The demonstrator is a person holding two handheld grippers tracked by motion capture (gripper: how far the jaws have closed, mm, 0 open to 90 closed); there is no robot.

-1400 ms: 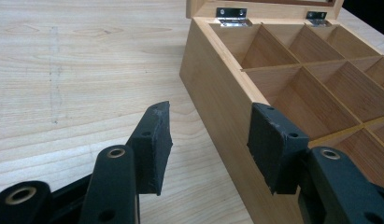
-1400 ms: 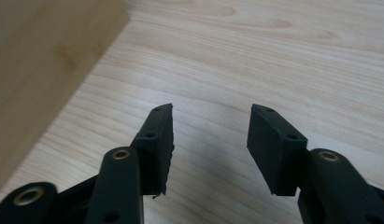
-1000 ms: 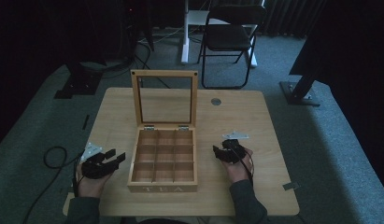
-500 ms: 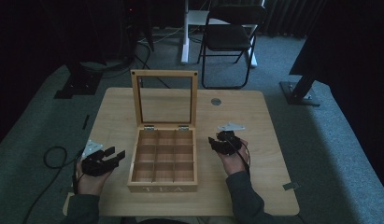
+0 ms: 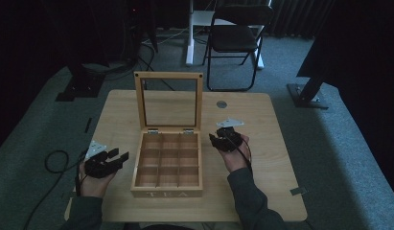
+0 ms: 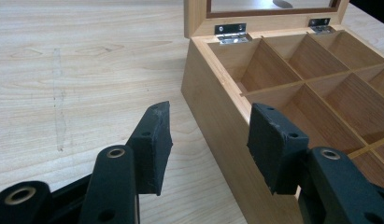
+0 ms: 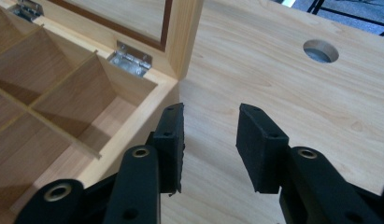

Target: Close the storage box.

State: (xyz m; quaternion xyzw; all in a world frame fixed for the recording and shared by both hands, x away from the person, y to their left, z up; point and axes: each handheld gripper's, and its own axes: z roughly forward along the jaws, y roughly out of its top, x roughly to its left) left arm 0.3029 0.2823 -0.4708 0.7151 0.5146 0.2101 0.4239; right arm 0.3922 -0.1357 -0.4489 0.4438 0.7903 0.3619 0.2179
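We've got a wooden tea box point(image 5: 167, 160) sitting near the front edge of the table point(image 5: 261, 120), roughly mid-width, lid point(image 5: 168, 101) standing upright on its two hinges toward the back edge. Nine compartments, all empty as far as we can see.

Left gripper point(image 5: 110, 160) is by the box's left side, near the front-left corner of the table; jaws wide apart, holding nothing. In the left gripper view point(image 6: 210, 140) the box's left wall sits approx. between the jaws, not clamped. Right gripper point(image 5: 219, 139) is just beside the box's right-rear corner; jaws apart too, empty. In its own view point(image 7: 210, 140) one jaw is right by the box rim, the other over bare table.

Handling, our judgement: solid wood w/ thin dividers, so stiff, moderately heavy, won't flex. Smooth finish, prob. a bit slippery for the pads. The lid has a clear pane, glass or plastic, we can't tell, so that's the fragile bit; if it drops it'll slam. Best hold: side walls of the base, or the lid's wooden frame at a top corner, not the pane.

Views: the high one gives the whole layout, plus "TEA" on the box front and a round hole point(image 5: 221, 104) in the table behind the right gripper. Gripper views add the close stuff: metal hinges point(image 6: 231, 32), divider edges, wood grain, jaw-to-wall gaps.
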